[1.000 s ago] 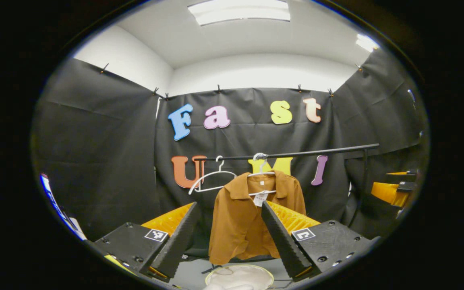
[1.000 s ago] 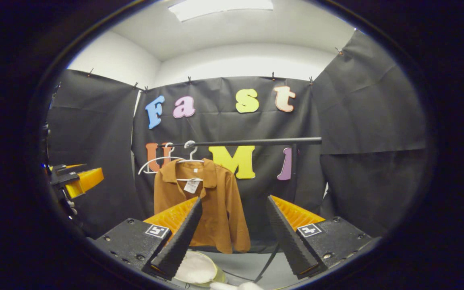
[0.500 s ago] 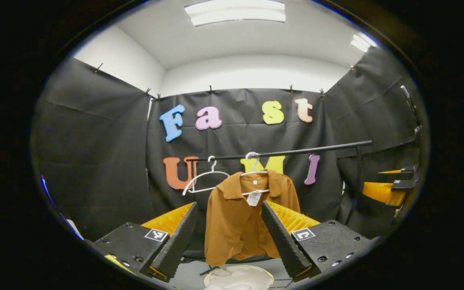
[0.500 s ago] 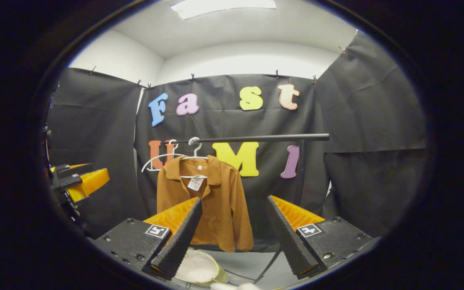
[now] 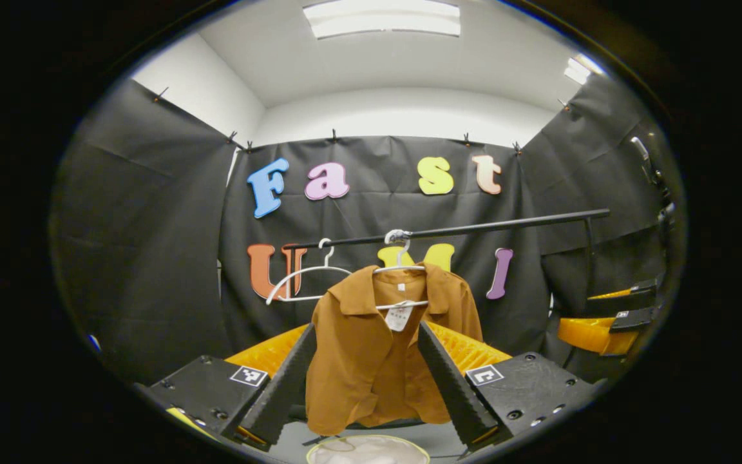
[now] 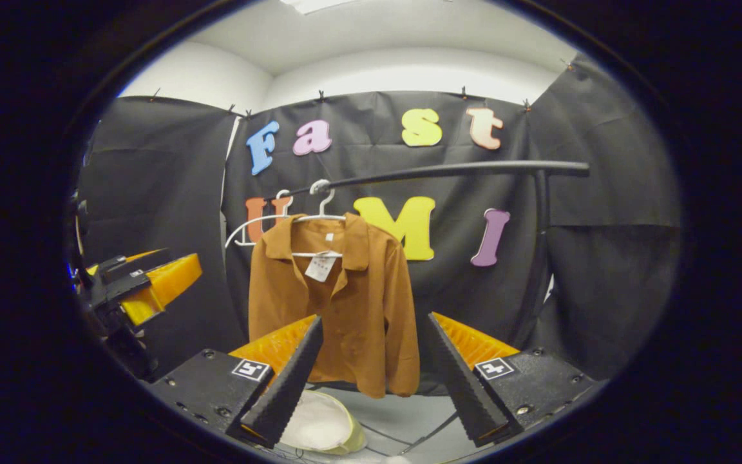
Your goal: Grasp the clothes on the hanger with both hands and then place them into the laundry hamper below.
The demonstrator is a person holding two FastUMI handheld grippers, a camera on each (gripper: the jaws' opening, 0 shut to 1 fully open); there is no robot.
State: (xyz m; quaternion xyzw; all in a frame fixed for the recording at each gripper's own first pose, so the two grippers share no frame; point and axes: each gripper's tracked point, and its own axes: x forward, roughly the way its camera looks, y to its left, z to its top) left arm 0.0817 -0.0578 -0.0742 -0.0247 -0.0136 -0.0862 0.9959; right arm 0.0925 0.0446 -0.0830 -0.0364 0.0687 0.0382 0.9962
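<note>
While the brown shirt hangs on its white hanger from the black rail, both claws stand wide open, empty and apart from it.
An empty white hanger hangs just beside it; the laundry hamper sits below. The left claw frames the shirt; the right claw points just right of it.

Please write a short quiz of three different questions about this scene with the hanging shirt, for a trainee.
1. True or false: the brown shirt hangs on a white hanger on the black rail.
2. How many hangers are on the rail? A) one B) two C) three
3. Fill in: the jaws of the left hand-held gripper are ____.

Key: 1 true. 2 B; the empty hanger hangs beside the shirt. 3 open; the right hand-held gripper too.
</note>
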